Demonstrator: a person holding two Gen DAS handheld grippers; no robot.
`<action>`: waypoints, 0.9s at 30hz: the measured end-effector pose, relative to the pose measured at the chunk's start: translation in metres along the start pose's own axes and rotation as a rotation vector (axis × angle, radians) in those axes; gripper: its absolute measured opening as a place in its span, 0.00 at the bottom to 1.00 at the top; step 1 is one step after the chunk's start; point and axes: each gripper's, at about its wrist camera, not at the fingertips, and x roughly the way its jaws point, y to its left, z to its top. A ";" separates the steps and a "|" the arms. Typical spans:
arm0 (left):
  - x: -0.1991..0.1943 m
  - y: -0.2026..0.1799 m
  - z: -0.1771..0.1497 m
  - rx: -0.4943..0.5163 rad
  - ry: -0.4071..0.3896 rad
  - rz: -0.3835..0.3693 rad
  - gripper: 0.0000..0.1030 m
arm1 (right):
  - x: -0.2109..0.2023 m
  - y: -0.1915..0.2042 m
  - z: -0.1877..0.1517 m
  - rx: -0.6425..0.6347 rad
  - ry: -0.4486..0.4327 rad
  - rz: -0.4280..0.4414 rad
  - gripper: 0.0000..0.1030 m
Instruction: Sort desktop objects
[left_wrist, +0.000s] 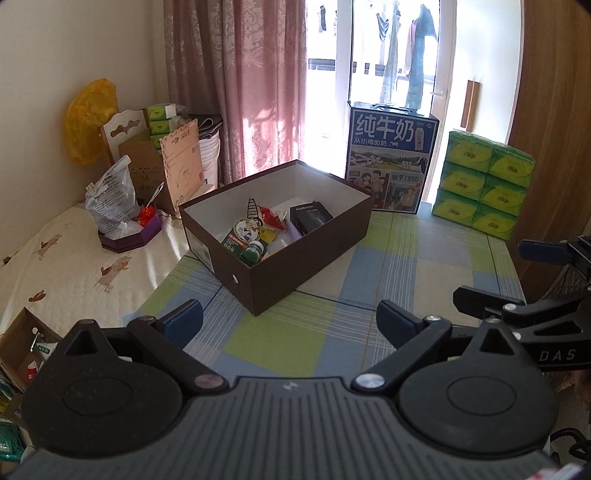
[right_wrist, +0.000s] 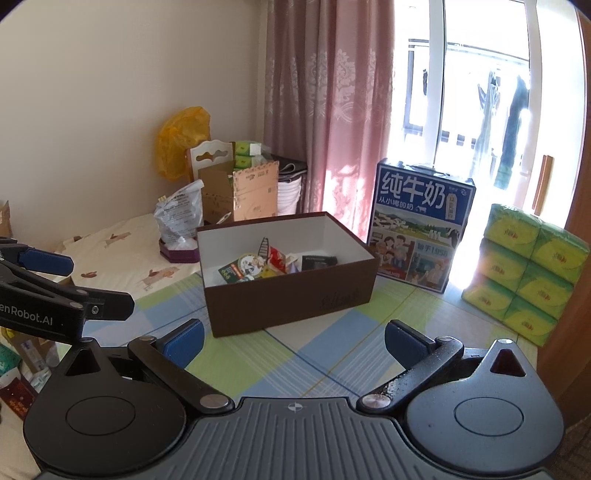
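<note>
A brown open box (left_wrist: 295, 273) stands on the checked tablecloth, also in the right wrist view (right_wrist: 295, 302). Inside lie a green medicine packet (left_wrist: 242, 236), a red snack packet (left_wrist: 271, 216), a black box (left_wrist: 310, 218) and other small items. My left gripper (left_wrist: 290, 325) is open and empty, held above the cloth in front of the box. My right gripper (right_wrist: 293, 341) is open and empty, also short of the box. Each gripper shows at the edge of the other's view: the right one (left_wrist: 517, 273), the left one (right_wrist: 85, 284).
A blue milk carton (left_wrist: 391, 162) and a pack of green tissues (left_wrist: 484, 184) stand behind the box by the window. At left are a purple tray (left_wrist: 129, 236) with a plastic bag, cardboard boxes (left_wrist: 173, 166) and a yellow bag (left_wrist: 88, 122). The table's right edge (left_wrist: 513, 266) is near.
</note>
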 end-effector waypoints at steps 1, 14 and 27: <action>-0.001 0.000 -0.001 -0.001 0.000 0.002 0.96 | -0.002 0.000 -0.001 -0.001 0.000 0.001 0.98; -0.014 -0.005 -0.013 -0.007 0.000 0.019 0.96 | -0.016 0.000 -0.008 -0.013 -0.006 0.016 0.98; -0.016 -0.008 -0.017 -0.009 0.003 0.023 0.96 | -0.015 -0.004 -0.015 -0.017 0.010 0.024 0.98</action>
